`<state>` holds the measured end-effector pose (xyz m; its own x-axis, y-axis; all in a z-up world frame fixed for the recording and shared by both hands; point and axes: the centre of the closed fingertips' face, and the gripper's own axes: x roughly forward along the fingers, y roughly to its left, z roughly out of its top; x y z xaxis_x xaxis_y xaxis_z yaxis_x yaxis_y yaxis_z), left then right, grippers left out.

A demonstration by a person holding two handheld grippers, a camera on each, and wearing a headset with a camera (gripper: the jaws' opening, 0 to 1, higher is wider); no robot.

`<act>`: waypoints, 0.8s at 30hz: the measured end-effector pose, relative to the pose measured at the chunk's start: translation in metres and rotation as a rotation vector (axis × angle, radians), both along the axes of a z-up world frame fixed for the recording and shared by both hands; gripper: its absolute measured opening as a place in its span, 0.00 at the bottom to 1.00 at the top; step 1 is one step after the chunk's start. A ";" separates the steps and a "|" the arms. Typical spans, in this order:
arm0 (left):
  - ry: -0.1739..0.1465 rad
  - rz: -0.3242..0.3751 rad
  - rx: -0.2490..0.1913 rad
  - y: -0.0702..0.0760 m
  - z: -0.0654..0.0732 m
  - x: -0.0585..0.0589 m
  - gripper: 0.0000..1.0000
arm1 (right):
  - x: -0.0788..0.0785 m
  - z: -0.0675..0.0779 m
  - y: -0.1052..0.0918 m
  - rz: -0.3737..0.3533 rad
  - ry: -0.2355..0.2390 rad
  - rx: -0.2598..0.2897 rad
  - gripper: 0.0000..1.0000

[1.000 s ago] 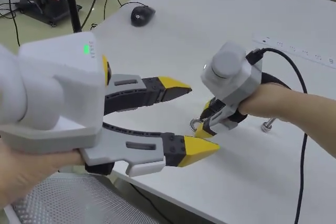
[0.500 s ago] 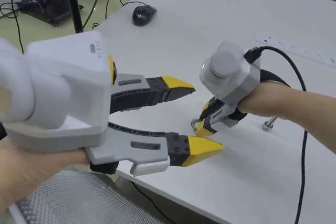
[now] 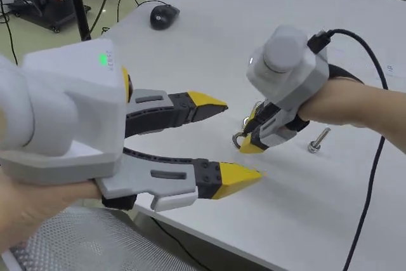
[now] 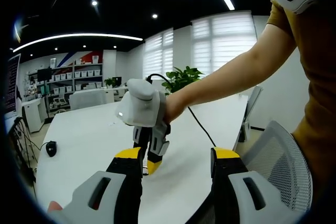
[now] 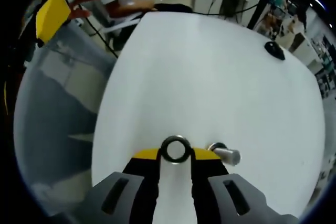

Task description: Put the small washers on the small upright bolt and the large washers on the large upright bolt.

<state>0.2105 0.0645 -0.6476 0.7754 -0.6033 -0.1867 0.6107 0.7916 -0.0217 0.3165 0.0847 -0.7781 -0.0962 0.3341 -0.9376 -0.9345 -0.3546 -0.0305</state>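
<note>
**Right gripper pinches a washer beside a bolt**

We see the right gripper (image 3: 250,132) pointed down at the white table (image 3: 209,49), its yellow-tipped jaws closed on a steel washer (image 3: 239,139). In the right gripper view the washer (image 5: 175,149) lies flat between the two tips, with the tabletop showing through its hole. We cannot tell whether it touches the table. Just beside it in that view, close against one jaw, is a bolt (image 5: 224,155) with its bright end turned toward the camera. We cannot judge whether it is the small or the large one.

In the head view a second bolt (image 3: 317,139) rises from the table below the person's wrist, apart from the washer.

The left gripper (image 3: 241,138) is held in the foreground over the table's near edge. Its jaws are spread wide with nothing between them, and its tips point toward the right gripper. In the left gripper view its own jaws (image 4: 176,156) frame the right gripper (image 4: 148,163).

Farther out, a black cable (image 3: 374,157) trails from the right gripper across the table. A computer mouse (image 3: 163,16) sits near the far corner, and a mesh chair (image 3: 76,245) shows below the table edge.
</note>
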 end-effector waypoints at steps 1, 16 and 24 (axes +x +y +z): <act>0.000 -0.002 0.000 -0.001 0.000 0.000 0.51 | 0.003 0.004 -0.002 -0.005 -0.007 0.003 0.22; 0.000 -0.005 -0.008 -0.002 0.000 0.004 0.51 | 0.047 0.037 0.005 -0.055 -0.090 0.043 0.22; 0.000 -0.004 -0.010 0.002 0.000 0.007 0.51 | 0.056 0.023 0.011 -0.038 -0.094 -0.002 0.22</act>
